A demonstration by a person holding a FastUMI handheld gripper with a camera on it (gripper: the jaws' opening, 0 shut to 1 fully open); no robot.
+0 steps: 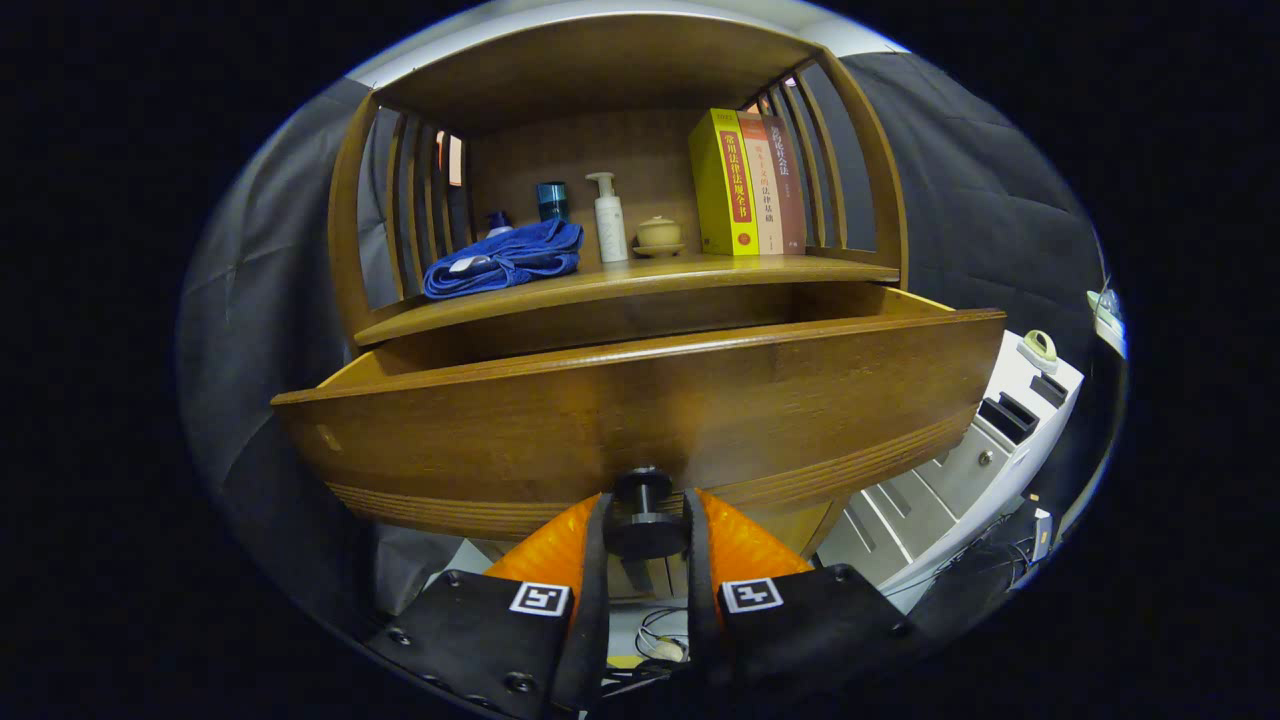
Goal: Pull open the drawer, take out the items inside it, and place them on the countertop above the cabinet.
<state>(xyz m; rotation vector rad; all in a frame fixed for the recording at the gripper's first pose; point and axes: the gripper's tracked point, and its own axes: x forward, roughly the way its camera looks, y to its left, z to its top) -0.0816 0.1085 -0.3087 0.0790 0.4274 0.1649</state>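
Observation:
The wooden drawer (640, 400) stands pulled out toward me, its broad front panel just ahead of the fingers. A dark round knob (644, 508) on the lower middle of that panel sits between my two fingers, and my gripper (645, 520) is shut on it. The drawer's inside is hidden behind its front panel. Above it runs the wooden countertop (640, 275) of the cabinet, under a curved shelf roof with slatted sides.
On the countertop lie a folded blue towel (505, 260), a dark teal cup (551, 200), a white pump bottle (609, 217), a small lidded bowl (659, 235) and upright books (745, 182). A white drawer unit (980, 450) stands to the right, cables below.

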